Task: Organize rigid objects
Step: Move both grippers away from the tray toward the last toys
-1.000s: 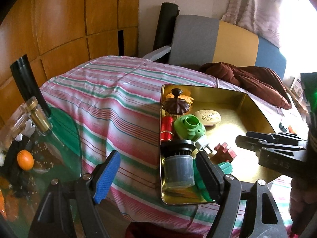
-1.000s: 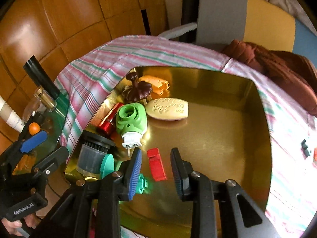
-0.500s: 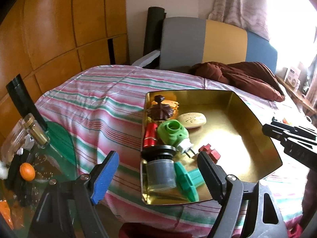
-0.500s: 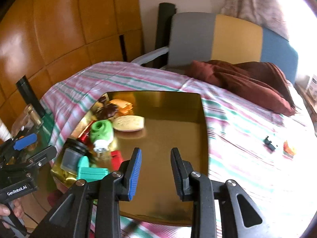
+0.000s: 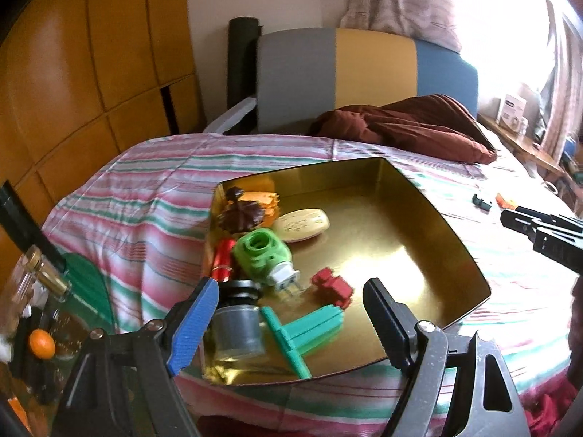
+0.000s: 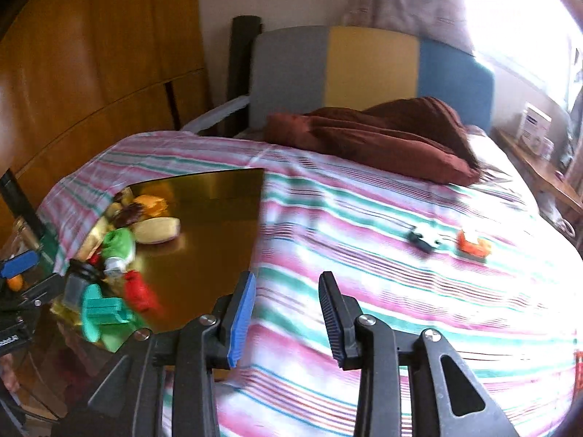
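A gold metal tray [image 5: 430, 218] lies on the striped bedspread and holds several small objects: a green plug piece [image 5: 260, 255], a red block [image 5: 333, 287], a teal T-shaped part [image 5: 306, 331], a grey jar [image 5: 237, 327], a beige soap [image 5: 302, 220]. My left gripper [image 5: 291, 324] hovers wide open over the tray's near edge, nothing between its pads. My right gripper [image 6: 286, 318] is to the right of the tray [image 6: 218, 240], above the bedspread; its jaws are opening and hold nothing. A small black piece [image 6: 422, 238] and an orange piece [image 6: 472, 245] lie on the bedspread further right.
A brown pillow [image 6: 371, 138] lies at the head of the bed in front of a grey, yellow and blue headboard [image 6: 364, 69]. A glass side table [image 5: 43, 324] with a bottle and an orange ball stands at the left. Wooden panels [image 5: 91, 54] line the wall.
My right gripper has swung right, from above the red block in the tray to over the bare bedspread, and its jaws have widened slightly. The left gripper has shifted a little; the tray objects have stayed put.
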A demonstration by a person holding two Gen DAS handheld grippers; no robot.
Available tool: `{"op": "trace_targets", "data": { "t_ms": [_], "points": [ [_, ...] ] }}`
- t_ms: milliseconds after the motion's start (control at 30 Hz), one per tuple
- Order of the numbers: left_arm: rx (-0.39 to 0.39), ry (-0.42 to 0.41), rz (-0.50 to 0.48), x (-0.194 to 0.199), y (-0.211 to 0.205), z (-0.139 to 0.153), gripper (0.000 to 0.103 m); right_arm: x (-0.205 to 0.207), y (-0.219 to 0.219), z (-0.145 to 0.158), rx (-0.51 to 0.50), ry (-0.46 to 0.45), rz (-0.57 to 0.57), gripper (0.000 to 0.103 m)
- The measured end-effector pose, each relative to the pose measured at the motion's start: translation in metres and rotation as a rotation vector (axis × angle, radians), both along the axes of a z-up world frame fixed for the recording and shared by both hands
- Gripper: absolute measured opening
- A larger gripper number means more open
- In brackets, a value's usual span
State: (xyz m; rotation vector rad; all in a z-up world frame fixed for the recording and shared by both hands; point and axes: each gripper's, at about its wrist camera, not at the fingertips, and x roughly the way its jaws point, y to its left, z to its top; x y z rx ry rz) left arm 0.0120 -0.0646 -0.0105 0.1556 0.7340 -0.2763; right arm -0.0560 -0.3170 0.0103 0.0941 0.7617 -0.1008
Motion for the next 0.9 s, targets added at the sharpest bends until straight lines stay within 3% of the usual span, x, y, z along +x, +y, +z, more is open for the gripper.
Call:
{"op": "trace_targets", "data": {
  "t_ms": [300, 533, 700, 900],
  "points": [
    [0.019, -0.009, -0.124, 0.003, -0.051, 0.008, 0.082, -0.012, -0.096, -0.003, -0.010, 0.030, -0.193, 0.036],
    [0.053, -0.015, -0.212, 0.006, -0.097, 0.010, 0.082, -0.027, -0.181, -0.027, 0.007, 0.057, -0.405, 0.036],
    [0.072, -0.016, -0.290, 0.007, -0.138, 0.009, 0.082, -0.042, -0.225, -0.043, 0.141, 0.087, -0.570, 0.036],
    [0.089, -0.012, -0.354, 0.011, -0.185, 0.005, 0.082, -0.048, -0.239, -0.046, 0.227, 0.092, -0.611, 0.036]
  ]
}}
